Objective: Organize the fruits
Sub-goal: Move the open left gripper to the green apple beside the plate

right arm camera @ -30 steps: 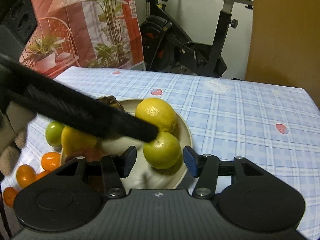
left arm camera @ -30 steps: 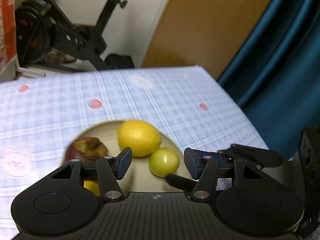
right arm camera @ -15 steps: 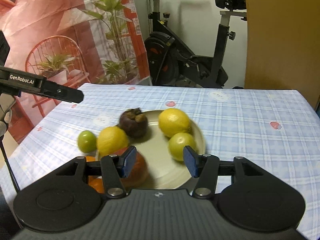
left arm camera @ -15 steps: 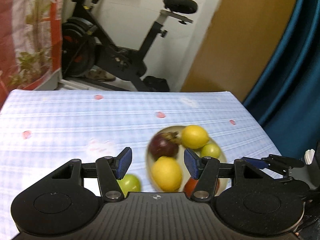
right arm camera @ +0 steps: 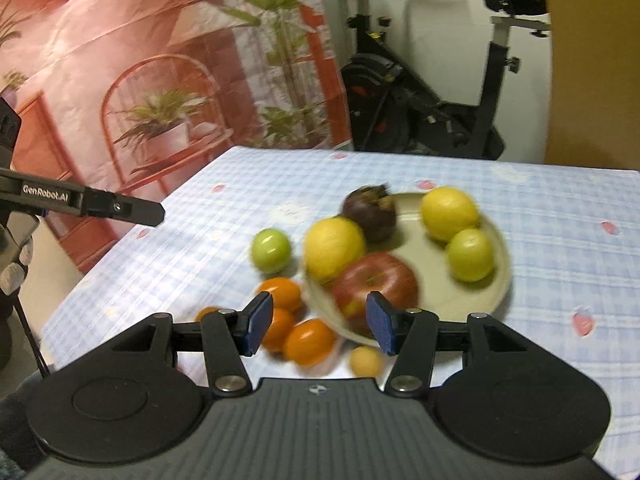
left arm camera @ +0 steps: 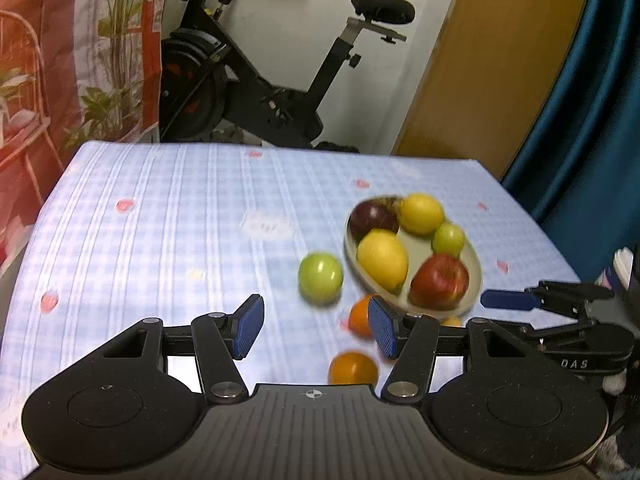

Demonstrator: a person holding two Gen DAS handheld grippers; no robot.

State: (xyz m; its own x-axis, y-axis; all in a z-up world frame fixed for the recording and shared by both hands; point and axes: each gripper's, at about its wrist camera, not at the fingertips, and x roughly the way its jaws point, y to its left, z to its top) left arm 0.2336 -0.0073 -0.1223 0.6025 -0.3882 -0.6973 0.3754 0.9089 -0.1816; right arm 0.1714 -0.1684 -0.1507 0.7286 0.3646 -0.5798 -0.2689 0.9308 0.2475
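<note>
A beige plate (right arm camera: 502,280) (left arm camera: 476,276) holds two lemons (right arm camera: 449,213) (right arm camera: 334,248), a red apple (right arm camera: 376,286), a green fruit (right arm camera: 470,255) and a dark mangosteen (right arm camera: 370,211). A second green fruit (right arm camera: 271,250) (left arm camera: 320,277) lies on the cloth left of the plate. Several small oranges (right arm camera: 308,340) (left arm camera: 353,368) lie at the near side. My left gripper (left arm camera: 316,327) is open and empty, above the cloth near the oranges. My right gripper (right arm camera: 317,328) is open and empty, held back over the oranges and the plate's near rim.
The table has a blue checked cloth (left arm camera: 160,220). An exercise bike (left arm camera: 256,80) stands behind it, a printed backdrop (right arm camera: 140,80) to the left, a wooden door (left arm camera: 492,60) and a blue curtain (left arm camera: 592,120) to the right. The right gripper's finger (left arm camera: 506,300) shows in the left view.
Both grippers have drawn back and up from the plate. The left one has swung left, so the plate now sits to its right and more of the table shows.
</note>
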